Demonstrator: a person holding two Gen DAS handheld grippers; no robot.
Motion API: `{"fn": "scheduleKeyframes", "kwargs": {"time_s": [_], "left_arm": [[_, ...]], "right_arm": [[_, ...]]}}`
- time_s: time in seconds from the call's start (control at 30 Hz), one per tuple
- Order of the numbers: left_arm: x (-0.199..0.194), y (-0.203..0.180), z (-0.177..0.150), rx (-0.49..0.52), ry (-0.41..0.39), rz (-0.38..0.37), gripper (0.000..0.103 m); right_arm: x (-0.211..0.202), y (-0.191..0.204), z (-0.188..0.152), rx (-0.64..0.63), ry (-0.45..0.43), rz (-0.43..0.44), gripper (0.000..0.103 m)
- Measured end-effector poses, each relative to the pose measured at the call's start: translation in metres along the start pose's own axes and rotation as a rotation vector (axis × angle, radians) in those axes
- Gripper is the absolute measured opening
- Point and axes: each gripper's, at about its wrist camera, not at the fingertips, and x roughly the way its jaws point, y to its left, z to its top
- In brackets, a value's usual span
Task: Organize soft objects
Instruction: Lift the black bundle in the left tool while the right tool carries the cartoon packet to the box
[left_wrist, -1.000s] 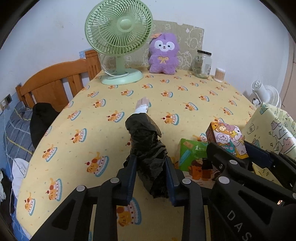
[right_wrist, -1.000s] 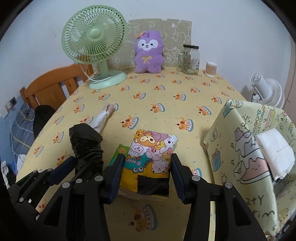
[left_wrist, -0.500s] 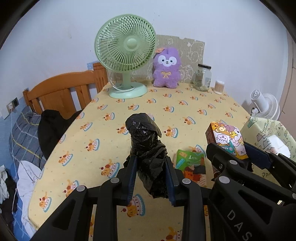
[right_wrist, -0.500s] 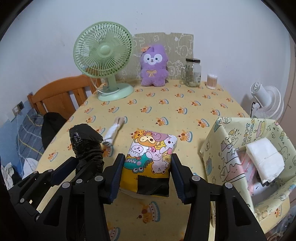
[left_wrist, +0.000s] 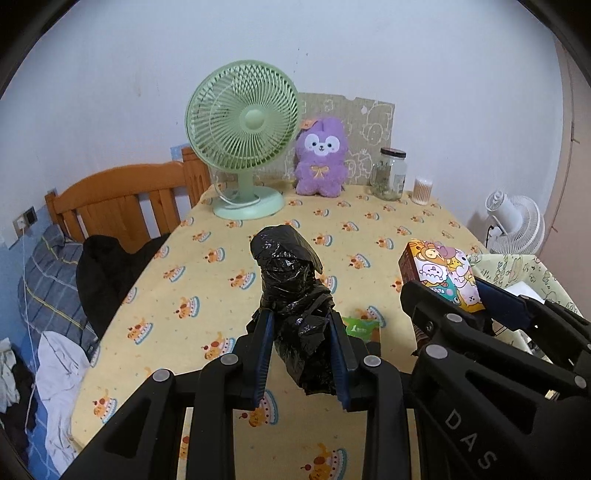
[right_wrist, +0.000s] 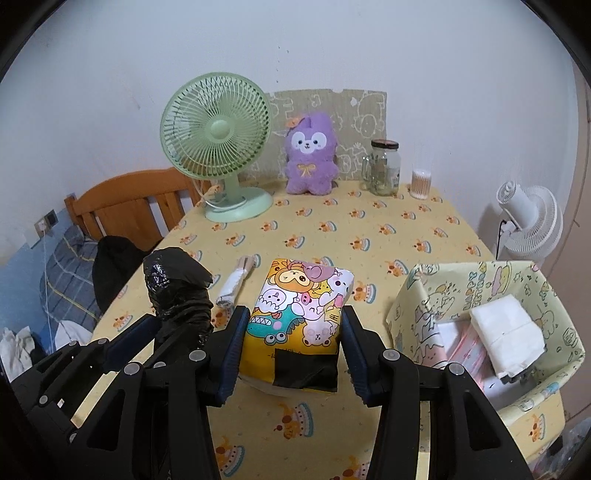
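Black crinkled plastic, a rolled bag (left_wrist: 293, 295), stands upright, pinched in the left gripper (left_wrist: 301, 354) above the table (left_wrist: 207, 280). Beside it, the right gripper (right_wrist: 291, 349) clamps a cartoon tissue pack (right_wrist: 299, 306) (lifted too), near the patterned box (right_wrist: 424, 302).

Left gripper (left_wrist: 301, 354): matte black moulded plastic frame built from angular, triangulated struts with open cut-outs. Round silver fastener heads sit at the linkage joints. Each finger (left_wrist: 263, 354) carries a dark blue pad along its inner face.

Right gripper (right_wrist: 293, 354): same construction, with a black frame, silver fastener heads at the pivots and blue-lined fingers (right_wrist: 232, 354). In the left wrist view, its side panel bears raised white-grey lettering reading "DAS". No cables, sleeves or skin are visible in either view.
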Motion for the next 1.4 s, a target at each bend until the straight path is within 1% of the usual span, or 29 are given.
{"fn": "scheduleKeyframes", "kwargs": {"time_s": [0.37,0.6,0.87,1.4], "left_arm": [[-0.028,-0.019,0.014,0.025,-0.054,0.004,0.029],[-0.037,-0.034,0.019,0.033,-0.072,-0.009,0.029],[-0.041,-0.055,0.025,0.053,-0.089,-0.031,0.029],[-0.033,-0.108,0.031,0.105,-0.093,-0.101,0.029]], "right_arm": [[-0.03,-0.014,0.011,0.01,-0.056,0.004,0.052],[-0.045,-0.029,0.015,0.013,-0.078,0.0,0.052],[-0.055,-0.048,0.019,0.018,-0.095,0.003,0.052],[-0.062,-0.099,0.021,0.044,-0.113,-0.051,0.052]]}}
